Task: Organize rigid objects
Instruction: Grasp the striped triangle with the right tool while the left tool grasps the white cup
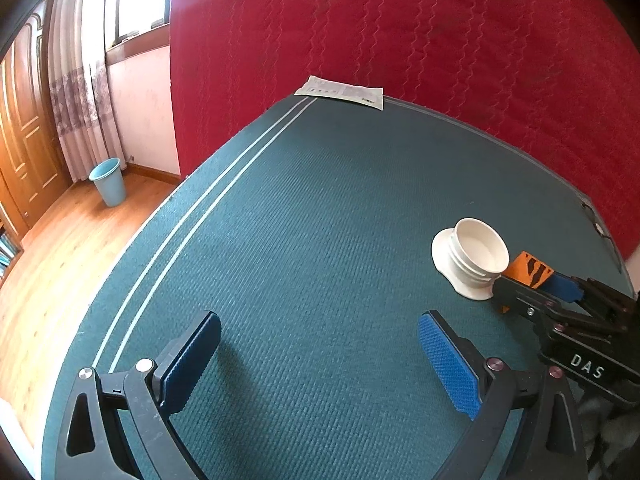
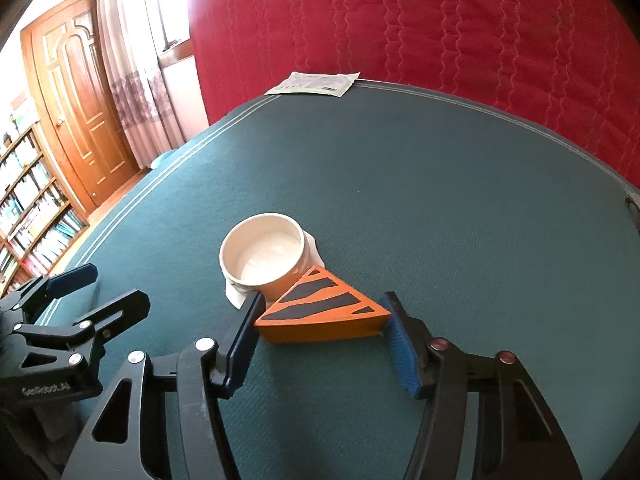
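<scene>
— so, we have the green table (image 2: 460,184) nearly bare, with the white bowl (image 2: 262,254) and the orange striped wedge (image 2: 320,312) touching near its right side.

— and our right gripper (image 2: 320,332) brackets the wedge, both pads at its ends. we should squeeze squarely on those slanted ends, or it could slip out.

— is it clamped?

— it looks so in the right wrist view; the left wrist view hides most of the wedge but shows our left gripper (image 1: 320,360) wide open and empty, plus the blue bin (image 1: 108,182).

A green ribbed table (image 2: 440,184) carries a white bowl (image 2: 262,254), an orange striped wedge (image 2: 324,312) and a paper sheet (image 2: 316,83).
</scene>
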{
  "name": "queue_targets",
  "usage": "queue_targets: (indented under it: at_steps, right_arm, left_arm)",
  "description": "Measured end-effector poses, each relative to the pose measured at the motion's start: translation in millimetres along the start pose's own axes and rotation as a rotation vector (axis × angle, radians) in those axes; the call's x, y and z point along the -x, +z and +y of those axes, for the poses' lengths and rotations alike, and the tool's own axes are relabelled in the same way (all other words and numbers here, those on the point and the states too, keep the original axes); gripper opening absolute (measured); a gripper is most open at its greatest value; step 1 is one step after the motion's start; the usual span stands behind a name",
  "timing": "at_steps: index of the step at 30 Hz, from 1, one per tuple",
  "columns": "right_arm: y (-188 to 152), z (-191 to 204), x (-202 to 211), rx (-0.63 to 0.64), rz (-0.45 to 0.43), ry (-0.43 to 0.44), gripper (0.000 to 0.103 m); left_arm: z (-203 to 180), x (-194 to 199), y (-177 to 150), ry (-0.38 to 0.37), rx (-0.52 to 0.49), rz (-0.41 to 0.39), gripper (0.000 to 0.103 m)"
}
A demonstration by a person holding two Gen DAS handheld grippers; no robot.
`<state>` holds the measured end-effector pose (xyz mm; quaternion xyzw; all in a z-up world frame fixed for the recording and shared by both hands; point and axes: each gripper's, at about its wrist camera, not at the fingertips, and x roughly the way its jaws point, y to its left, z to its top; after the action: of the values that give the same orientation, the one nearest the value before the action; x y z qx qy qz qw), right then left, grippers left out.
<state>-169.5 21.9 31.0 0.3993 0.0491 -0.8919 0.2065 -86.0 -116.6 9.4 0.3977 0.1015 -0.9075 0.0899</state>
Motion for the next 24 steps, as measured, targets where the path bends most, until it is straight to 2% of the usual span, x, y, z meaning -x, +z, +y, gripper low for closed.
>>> queue_targets:
  at_steps: [7,15,19,24]
  right_arm:
    - [-15,-12,15,-0.060,-0.020,-0.003,0.060]
    - [-53,-39,51,-0.157,-0.044,-0.044,0.060]
    - [-72,-49,69,-0.212,-0.058,-0.055,0.060]
    - [-86,-54,83,-0.238,-0.074,-0.051,0.060]
  left_arm:
    - [-5,-1,-1,0.001,-0.027,0.008,0.101]
    - [-27,-4,-1,0.021,-0.121,0.030,0.101]
    - [-45,-7,8,-0.033,-0.112,0.054,0.101]
    - [-75,-7,23,-0.051,-0.170,0.027,0.101]
